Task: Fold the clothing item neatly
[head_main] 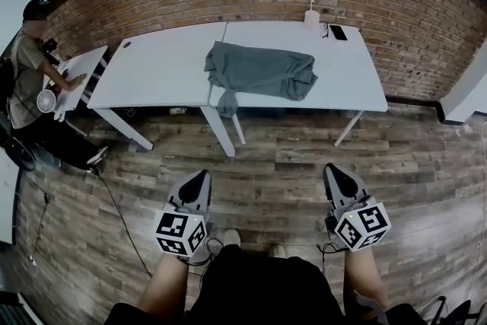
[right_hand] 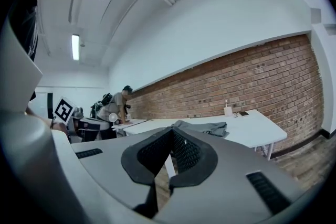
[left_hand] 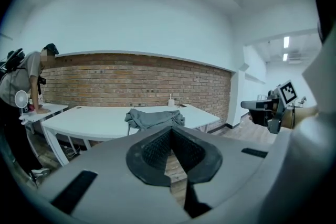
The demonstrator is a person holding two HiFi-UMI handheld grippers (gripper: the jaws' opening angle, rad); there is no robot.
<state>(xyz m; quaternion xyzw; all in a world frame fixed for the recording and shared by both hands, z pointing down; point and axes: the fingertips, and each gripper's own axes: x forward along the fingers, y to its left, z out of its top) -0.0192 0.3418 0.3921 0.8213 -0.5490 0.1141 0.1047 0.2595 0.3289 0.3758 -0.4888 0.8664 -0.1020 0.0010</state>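
A crumpled grey-green garment [head_main: 261, 72] lies on the white tables [head_main: 160, 76], spanning the seam between them, with one part hanging over the front edge. The garment [left_hand: 155, 118] also shows in the left gripper view and, as the garment [right_hand: 205, 127], in the right gripper view, well ahead of the jaws. My left gripper [head_main: 199, 180] and right gripper [head_main: 336, 173] hang low over the wooden floor, well short of the tables. Both are shut with nothing between their jaws.
A white bottle [head_main: 311, 17] and a phone [head_main: 338, 32] sit at the table's far edge by the brick wall. A person [head_main: 30, 61] leans on a smaller table at the far left, beside a small fan [head_main: 47, 100]. A cable [head_main: 114, 202] trails across the floor.
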